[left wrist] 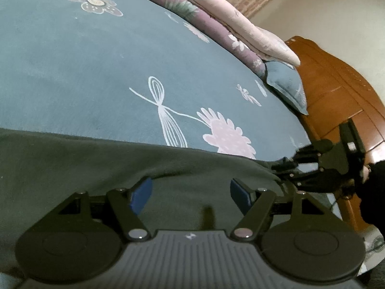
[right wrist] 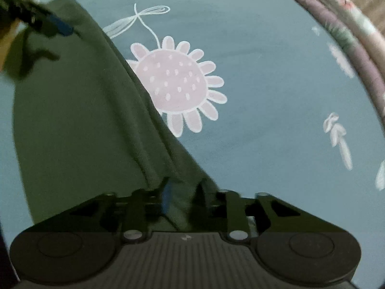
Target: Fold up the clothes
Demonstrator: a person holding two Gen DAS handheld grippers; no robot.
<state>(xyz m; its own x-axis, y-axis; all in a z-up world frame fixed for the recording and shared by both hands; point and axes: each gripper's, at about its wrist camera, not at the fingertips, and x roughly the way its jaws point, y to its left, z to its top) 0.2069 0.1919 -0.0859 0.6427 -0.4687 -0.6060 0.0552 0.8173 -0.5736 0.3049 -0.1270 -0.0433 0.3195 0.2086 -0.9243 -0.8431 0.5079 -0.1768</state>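
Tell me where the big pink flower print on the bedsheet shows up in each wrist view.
Left wrist view: pink flower right of centre, its lower part hidden by the dark green garment.
Right wrist view: pink flower centre, beside the garment's right edge.
Shared landmark: the white dragonfly print joined to it.

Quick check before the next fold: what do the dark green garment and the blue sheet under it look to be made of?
Dark green garment: looks like soft, matte knit, probably cotton jersey; it drapes in loose ridges with no sheen.

Blue sheet: seems a smooth, matte woven bedsheet, likely cotton or a blend; it lies flat, with pink and white flowers printed on it. The exact fibre of either cannot be told.
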